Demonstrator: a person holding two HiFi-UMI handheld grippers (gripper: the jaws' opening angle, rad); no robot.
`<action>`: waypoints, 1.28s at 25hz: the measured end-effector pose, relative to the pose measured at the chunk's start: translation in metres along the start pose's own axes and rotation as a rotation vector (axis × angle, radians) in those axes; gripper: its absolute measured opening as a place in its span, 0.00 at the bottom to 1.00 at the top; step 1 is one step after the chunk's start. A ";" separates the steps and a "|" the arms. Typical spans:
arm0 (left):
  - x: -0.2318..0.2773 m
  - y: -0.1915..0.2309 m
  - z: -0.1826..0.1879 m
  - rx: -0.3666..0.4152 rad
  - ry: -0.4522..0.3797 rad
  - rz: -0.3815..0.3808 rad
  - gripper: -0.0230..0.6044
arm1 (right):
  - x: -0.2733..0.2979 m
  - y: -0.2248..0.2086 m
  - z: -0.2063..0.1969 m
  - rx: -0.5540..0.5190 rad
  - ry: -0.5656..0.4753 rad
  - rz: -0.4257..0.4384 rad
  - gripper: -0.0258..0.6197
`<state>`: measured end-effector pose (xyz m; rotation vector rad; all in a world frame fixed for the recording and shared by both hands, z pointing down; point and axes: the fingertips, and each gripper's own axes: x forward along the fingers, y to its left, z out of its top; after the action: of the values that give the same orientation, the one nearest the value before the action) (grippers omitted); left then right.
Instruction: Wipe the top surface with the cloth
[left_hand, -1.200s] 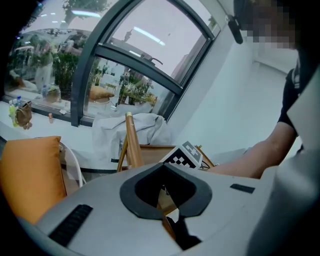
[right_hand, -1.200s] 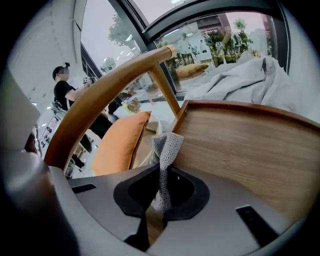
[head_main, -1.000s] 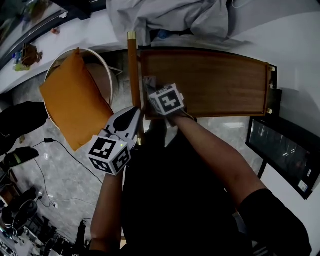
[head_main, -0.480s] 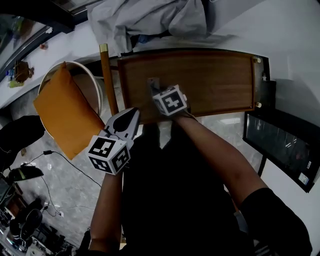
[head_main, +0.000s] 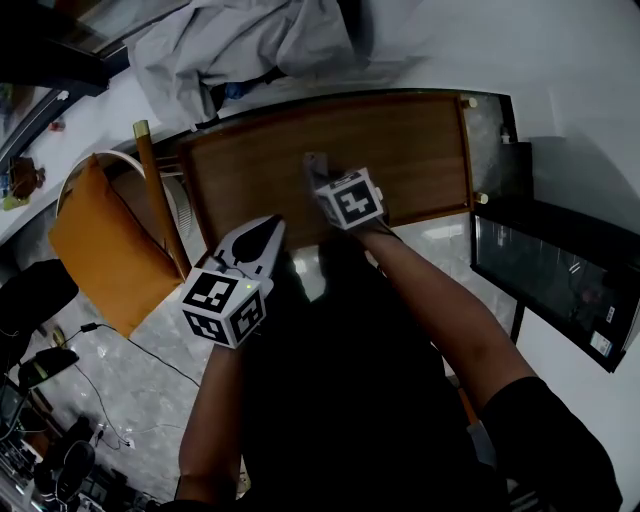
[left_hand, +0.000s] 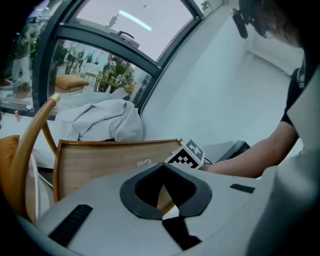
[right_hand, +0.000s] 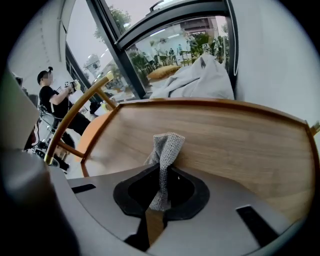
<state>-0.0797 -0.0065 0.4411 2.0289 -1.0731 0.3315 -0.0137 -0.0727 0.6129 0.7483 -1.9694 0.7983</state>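
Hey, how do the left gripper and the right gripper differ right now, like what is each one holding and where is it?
The right gripper is shut on the grey cloth; the left gripper is shut with nothing between its jaws. The right gripper reaches out over the wooden tabletop; the left gripper hangs back by its near edge. Both carry a marker cube and point toward the tabletop.

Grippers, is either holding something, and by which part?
The right gripper is shut on the grey cloth, pinching its lower end; the rest sticks out over the wooden top. The left gripper is shut, empty.
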 end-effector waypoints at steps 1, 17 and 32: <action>0.006 -0.005 0.000 0.002 0.003 -0.005 0.06 | -0.004 -0.010 -0.002 0.004 -0.002 -0.009 0.09; 0.104 -0.081 -0.002 0.038 0.059 -0.102 0.05 | -0.074 -0.168 -0.043 0.108 -0.031 -0.147 0.09; 0.125 -0.100 0.013 0.091 0.072 -0.141 0.06 | -0.130 -0.265 -0.074 0.142 0.067 -0.427 0.09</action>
<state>0.0725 -0.0566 0.4483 2.1440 -0.8797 0.3831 0.2798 -0.1535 0.5967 1.1628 -1.6231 0.6943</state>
